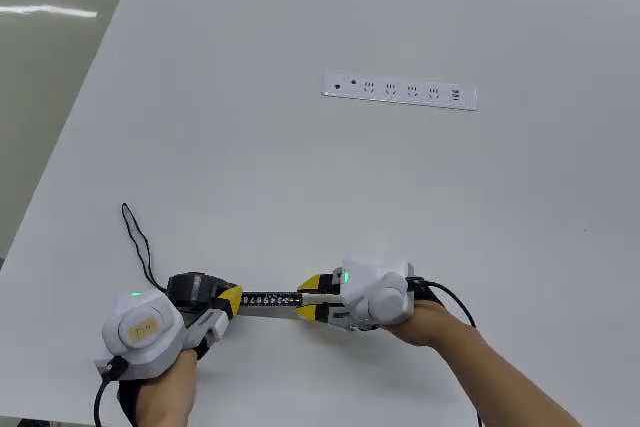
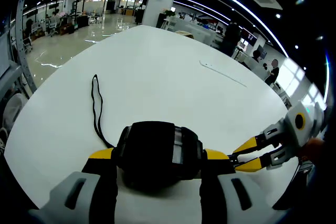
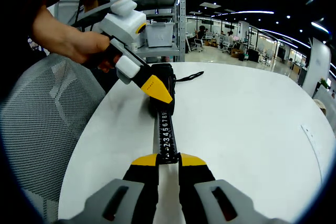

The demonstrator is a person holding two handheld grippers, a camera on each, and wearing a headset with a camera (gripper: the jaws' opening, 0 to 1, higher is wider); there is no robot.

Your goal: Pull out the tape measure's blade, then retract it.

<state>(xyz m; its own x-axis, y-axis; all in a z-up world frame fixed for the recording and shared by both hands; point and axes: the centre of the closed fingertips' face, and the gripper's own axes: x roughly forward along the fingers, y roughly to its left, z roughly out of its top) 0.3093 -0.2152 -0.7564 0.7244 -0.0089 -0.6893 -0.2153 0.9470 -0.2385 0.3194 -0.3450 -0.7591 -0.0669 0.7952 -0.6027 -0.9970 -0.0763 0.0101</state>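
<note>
A black tape measure (image 1: 196, 290) rests near the table's front edge, its case (image 2: 157, 150) clamped between the yellow-tipped jaws of my left gripper (image 1: 222, 305). A short length of numbered blade (image 1: 268, 300) runs from the case toward the right. My right gripper (image 1: 310, 301) is shut on the blade's end (image 3: 167, 156), with the numbers (image 3: 165, 129) readable along it. In the right gripper view the left gripper (image 3: 152, 88) holds the case (image 3: 164, 82) at the blade's far end. The right gripper (image 2: 247, 157) also shows in the left gripper view.
The tape measure's black wrist cord (image 1: 138, 240) trails across the white table (image 1: 330, 167) behind the case. A white power strip (image 1: 399, 91) lies flat farther back. The table's left edge (image 1: 70, 127) drops to a shiny floor. A mesh chair (image 3: 47, 129) stands beside the table.
</note>
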